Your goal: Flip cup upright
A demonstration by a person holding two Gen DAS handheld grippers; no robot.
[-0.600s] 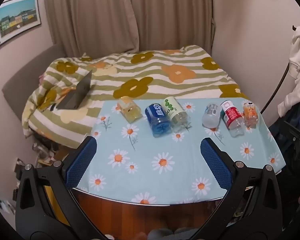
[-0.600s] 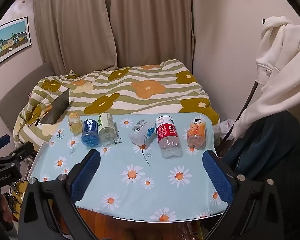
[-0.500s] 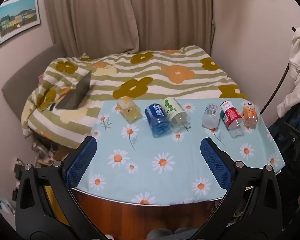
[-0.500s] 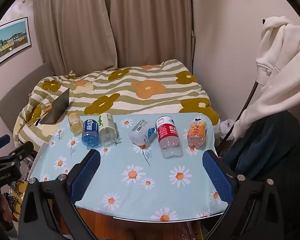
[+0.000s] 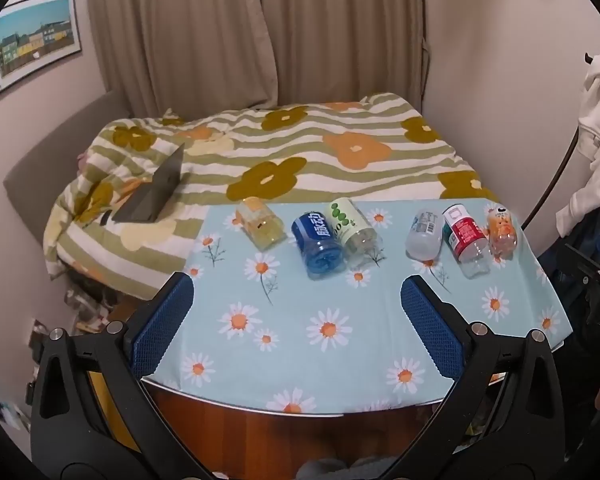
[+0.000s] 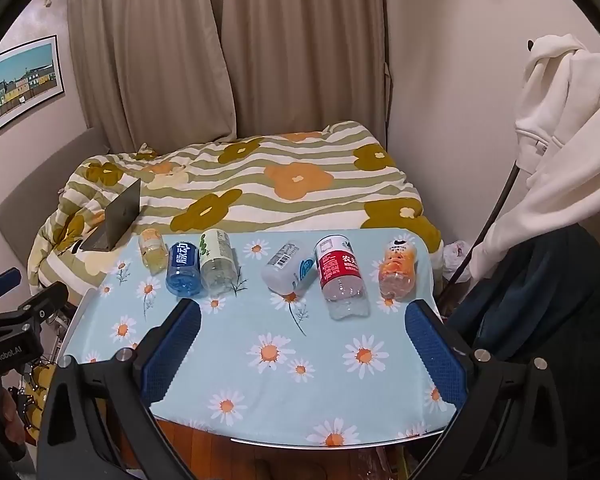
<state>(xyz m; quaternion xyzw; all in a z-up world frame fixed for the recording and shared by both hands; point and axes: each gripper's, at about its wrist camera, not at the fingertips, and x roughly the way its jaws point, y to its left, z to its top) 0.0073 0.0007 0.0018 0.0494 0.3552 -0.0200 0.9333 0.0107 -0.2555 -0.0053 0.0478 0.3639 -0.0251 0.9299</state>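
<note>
Left gripper (image 5: 296, 312), black frame with blue textured pads, is spread wide and grips nothing, hovering over the near edge of the round table with the light-blue daisy cloth (image 5: 300, 344). Right gripper (image 6: 302, 338), same build, is also spread wide and empty, over the same near edge, further toward the table's right side.

All six containers lie on their sides in a row along the table's far edge, none upright. Left group: small yellow-labelled clear bottle (image 5: 261, 225) at the far-left end, then the blue-labelled clear bottle (image 5: 317, 243) touching the green-and-white-labelled clear bottle (image 5: 354, 226). Right group: white-labelled clear bottle (image 5: 423, 233), red-labelled clear bottle (image 5: 465, 240) just beside it, and the small orange cartoon-print bottle (image 5: 501, 233) at the far-right end. Both grippers are well apart from the row.

Beyond the table: bed with green-striped flower quilt (image 5: 300, 148), with an open grey laptop (image 5: 156, 192) on it. Beige curtains (image 6: 228, 48) hang behind; a white hoodie (image 6: 556, 128) hangs at the table's right.
</note>
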